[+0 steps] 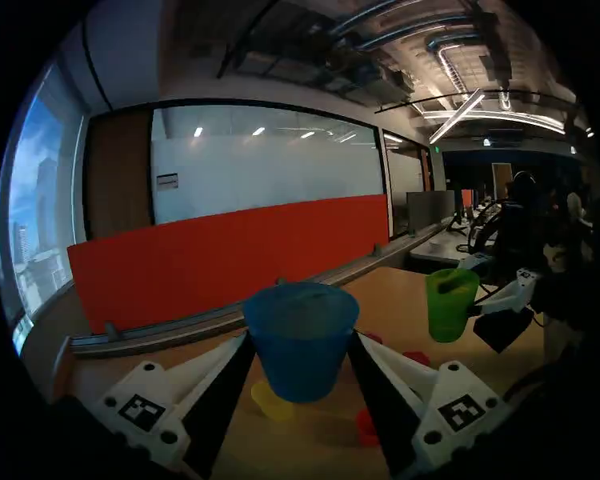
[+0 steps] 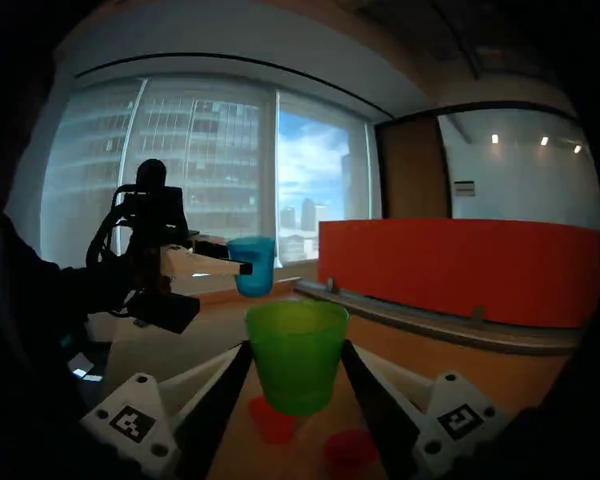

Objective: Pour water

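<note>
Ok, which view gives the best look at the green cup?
The right gripper view: the green cup sits large and centred, upright between the fingers of the right tool. The left gripper view shows it small at the right edge, side-on.

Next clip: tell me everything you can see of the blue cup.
The blue cup is a tapered tumbler of translucent-looking plastic, upright, rim open at top. The left gripper clamps its sides with both fingers, holding it raised above the wooden table, apart from the green cup. The right gripper view shows it farther off, also upright. Its contents cannot be told.
</note>
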Tool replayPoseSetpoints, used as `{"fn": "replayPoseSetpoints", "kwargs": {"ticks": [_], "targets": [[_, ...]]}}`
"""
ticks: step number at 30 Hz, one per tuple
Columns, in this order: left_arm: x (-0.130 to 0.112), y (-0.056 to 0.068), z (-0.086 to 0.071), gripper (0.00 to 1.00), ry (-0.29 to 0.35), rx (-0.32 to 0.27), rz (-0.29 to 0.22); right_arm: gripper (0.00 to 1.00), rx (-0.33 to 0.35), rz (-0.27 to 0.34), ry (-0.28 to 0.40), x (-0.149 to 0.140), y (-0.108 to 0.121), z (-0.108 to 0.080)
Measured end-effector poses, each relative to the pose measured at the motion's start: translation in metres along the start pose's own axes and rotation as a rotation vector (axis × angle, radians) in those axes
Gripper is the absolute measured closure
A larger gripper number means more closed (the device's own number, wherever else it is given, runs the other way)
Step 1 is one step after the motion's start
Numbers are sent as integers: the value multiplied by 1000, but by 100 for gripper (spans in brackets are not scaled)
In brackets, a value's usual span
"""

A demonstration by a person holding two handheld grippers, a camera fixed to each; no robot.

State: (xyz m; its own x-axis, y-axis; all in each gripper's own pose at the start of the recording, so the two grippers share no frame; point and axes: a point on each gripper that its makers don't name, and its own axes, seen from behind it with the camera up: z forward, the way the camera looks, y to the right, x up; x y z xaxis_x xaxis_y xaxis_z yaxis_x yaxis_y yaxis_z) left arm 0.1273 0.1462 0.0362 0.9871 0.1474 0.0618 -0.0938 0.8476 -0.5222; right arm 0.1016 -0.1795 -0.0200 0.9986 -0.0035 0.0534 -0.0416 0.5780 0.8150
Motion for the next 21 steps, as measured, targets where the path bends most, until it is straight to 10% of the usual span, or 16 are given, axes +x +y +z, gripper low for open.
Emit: {"fn": "replayPoseSetpoints", "kwargs": {"ticks": [21], "targets": [[-72, 5, 7, 19, -200, -44, 55, 15, 84, 34, -159, -36, -22, -5]]}}
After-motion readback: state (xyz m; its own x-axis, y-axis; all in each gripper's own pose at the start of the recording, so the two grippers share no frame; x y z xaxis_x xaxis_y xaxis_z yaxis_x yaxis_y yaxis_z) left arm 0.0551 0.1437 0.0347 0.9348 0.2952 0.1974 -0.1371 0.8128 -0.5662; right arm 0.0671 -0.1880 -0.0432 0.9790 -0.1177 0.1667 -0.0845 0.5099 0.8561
